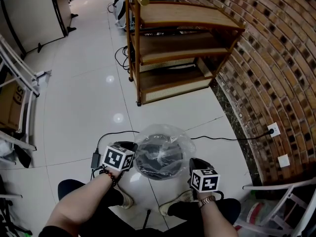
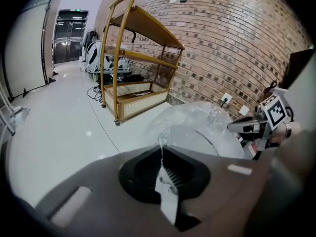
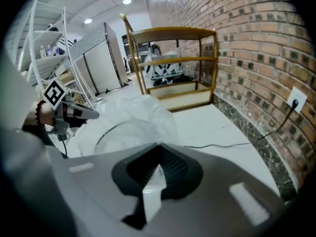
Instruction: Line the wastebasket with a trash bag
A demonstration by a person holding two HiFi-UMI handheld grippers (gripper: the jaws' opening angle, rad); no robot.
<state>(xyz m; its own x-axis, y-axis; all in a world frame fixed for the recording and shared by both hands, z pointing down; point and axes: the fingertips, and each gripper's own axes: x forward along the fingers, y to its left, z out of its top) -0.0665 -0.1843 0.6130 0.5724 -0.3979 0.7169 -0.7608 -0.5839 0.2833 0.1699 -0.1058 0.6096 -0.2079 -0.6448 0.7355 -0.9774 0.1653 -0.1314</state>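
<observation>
A black round wastebasket (image 1: 157, 161) stands on the white floor between the person's feet. A clear trash bag (image 1: 163, 141) billows over its top. My left gripper (image 1: 131, 149) is at the basket's left rim, shut on the bag's film. My right gripper (image 1: 196, 165) is at the right rim, also shut on the film. In the left gripper view the bag (image 2: 197, 127) rises from the closed jaws, with the right gripper (image 2: 233, 127) beyond it. In the right gripper view the bag (image 3: 136, 115) spreads ahead, the basket rim (image 3: 106, 134) shows through it, and the left gripper (image 3: 94, 115) is across.
A wooden shelf cart (image 1: 173, 43) stands ahead beside the brick wall (image 1: 276, 58). A black cable (image 1: 222, 138) runs along the floor to a wall socket (image 1: 273, 129). White frames stand at the left (image 1: 19, 83) and lower right (image 1: 281, 196). The person's shoes (image 1: 174, 202) are just behind the basket.
</observation>
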